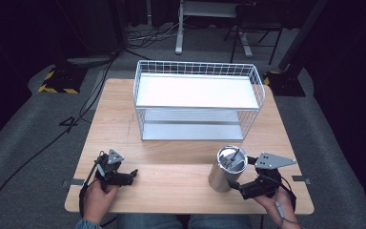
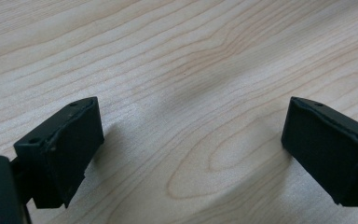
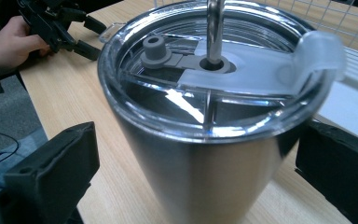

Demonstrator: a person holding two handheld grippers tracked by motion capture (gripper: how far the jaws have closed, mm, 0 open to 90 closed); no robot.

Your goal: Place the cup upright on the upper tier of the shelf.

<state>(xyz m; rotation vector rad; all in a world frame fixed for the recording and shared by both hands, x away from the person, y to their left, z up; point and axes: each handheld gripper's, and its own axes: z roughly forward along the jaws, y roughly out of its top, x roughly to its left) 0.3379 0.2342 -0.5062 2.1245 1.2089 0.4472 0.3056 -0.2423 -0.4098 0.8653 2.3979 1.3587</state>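
Dark room, grey carpet floor, one light wood desk (image 1: 171, 176) in the middle of the high view. One white wire rack (image 1: 198, 98) with two shelves stands at upper centre of the desk.

One steel tumbler (image 1: 228, 168), upright, clear lid (image 3: 214, 70) on, one metal straw (image 3: 215, 28) poking through the lid, sits lower right of centre in the high view. Right gripper (image 1: 246, 175) at lower right, held by the right hand (image 1: 276, 200); fingers (image 3: 51, 172) spread wide, one each side of the tumbler body, tumbler between them. In the right gripper view the tumbler looks just clear of both fingers; contact cannot be told for sure.

Left gripper (image 1: 129, 174) at lower left of the high view, in the left hand (image 1: 97, 195), well apart from the tumbler. Its fingers (image 2: 63, 154) stand wide open over bare desk, nothing between them.

Count: two grippers, one tumbler, one lid, one straw, one rack.
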